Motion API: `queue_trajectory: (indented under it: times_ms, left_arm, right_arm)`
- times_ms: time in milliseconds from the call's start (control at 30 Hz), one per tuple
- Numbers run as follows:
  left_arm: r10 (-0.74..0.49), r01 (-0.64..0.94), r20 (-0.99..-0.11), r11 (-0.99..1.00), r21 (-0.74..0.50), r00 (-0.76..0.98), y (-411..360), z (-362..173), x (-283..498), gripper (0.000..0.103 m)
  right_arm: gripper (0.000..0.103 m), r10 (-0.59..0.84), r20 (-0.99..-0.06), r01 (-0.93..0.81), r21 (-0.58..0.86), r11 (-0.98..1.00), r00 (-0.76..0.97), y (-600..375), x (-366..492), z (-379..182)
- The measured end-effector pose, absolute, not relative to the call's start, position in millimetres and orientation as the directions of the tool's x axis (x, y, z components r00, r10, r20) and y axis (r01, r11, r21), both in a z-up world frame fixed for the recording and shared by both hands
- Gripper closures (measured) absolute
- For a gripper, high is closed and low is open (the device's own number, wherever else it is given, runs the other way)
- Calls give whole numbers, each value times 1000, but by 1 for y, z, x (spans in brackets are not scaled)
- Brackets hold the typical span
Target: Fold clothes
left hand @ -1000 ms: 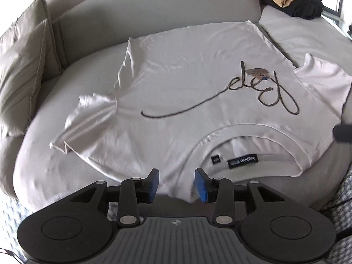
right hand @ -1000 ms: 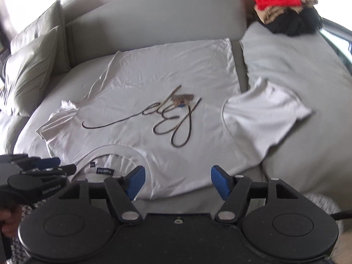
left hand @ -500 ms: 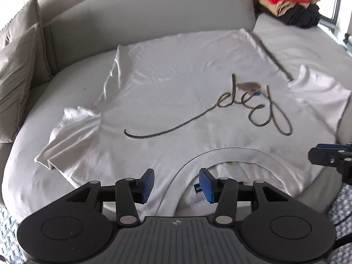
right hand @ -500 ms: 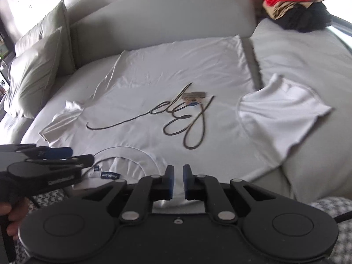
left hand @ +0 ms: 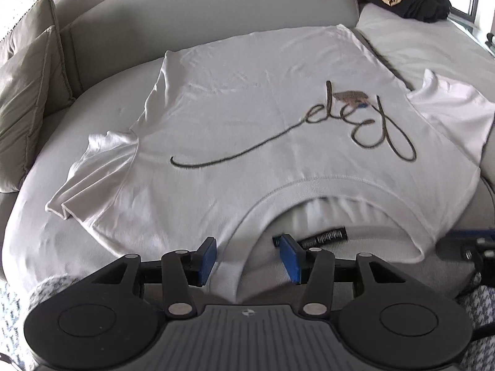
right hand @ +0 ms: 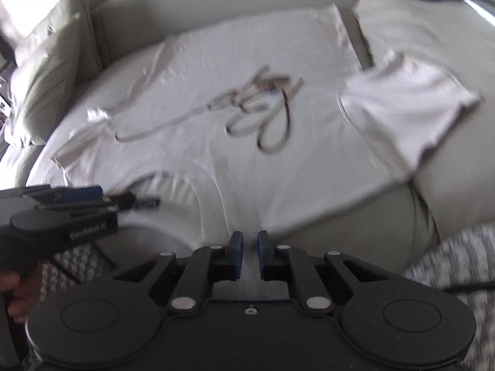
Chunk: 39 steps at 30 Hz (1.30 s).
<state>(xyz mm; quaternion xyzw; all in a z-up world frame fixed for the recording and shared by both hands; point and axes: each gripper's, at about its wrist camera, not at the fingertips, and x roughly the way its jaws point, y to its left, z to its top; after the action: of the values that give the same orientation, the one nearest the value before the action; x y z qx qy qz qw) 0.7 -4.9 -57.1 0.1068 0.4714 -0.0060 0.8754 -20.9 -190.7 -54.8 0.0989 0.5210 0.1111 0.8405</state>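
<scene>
Lying flat on the sofa [left hand: 216, 24] ahead of both claws, the T-shirt [left hand: 247, 117] is spread face up; your left claw [left hand: 247, 258] is gaping astride the collar [left hand: 324, 187]; your right claw [right hand: 247, 255] is nearly closed at the hem's near edge, fabric between its pads unclear; you are risking pinching one layer only, dragging the shirt askew.

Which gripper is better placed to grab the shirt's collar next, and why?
Left, probably. The left gripper is open with the collar edge lying between its pads. The right gripper is nearly shut at the shirt's shoulder edge, off the collar.
</scene>
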Motion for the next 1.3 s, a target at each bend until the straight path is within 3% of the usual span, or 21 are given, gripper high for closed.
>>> queue_trajectory:
  times_ms: [133,200,333,533,567,633,767,900,1000,1167,1233,1300]
  left_arm:
    - [100,113,-845,976,186,525,-11,-53,-13,54]
    - [65,127,-857,981,150,512,-13,-51,-17,53]
    - [29,142,-855,983,119,518,-22,-43,-20,52]
    - [15,145,-827,982,117,562,-27,-31,-22,52]
    - [19,144,-824,982,122,566,-28,-30,-22,52]
    - [23,149,-822,980,131,569,-30,-30,-22,52]
    - [5,173,-828,977,123,561,-36,-33,-21,52]
    - [-3,180,-837,977,113,547,-39,-37,-19,51]
    - [2,179,-842,977,117,539,-40,-38,-17,51]
    - [-1,185,-845,976,116,535,-40,-40,-16,51]
    - [-8,185,-844,977,109,536,-39,-39,-17,51]
    - [-12,181,-842,978,101,539,-36,-39,-19,51]
  right_arm:
    - [65,349,-830,-28,376,926,435,-207,-35,-50]
    - [63,366,-804,0,415,910,469,-218,-38,-43]
    - [46,384,-738,59,496,866,555,-241,-39,-30]
    - [41,319,-591,239,676,697,741,-305,-45,-30]
    - [42,290,-574,276,700,658,766,-320,-45,-34]
    - [60,240,-573,327,709,625,783,-344,-38,-41]
    - [63,139,-575,421,723,547,806,-392,-25,-57]
    - [64,134,-567,444,752,487,813,-418,-4,-78]
    - [78,145,-559,450,774,446,817,-423,9,-88]
    - [82,159,-571,452,766,457,805,-422,31,-90]
    - [96,137,-589,466,742,481,797,-420,37,-88]
    - [100,111,-597,473,724,502,795,-417,39,-86]
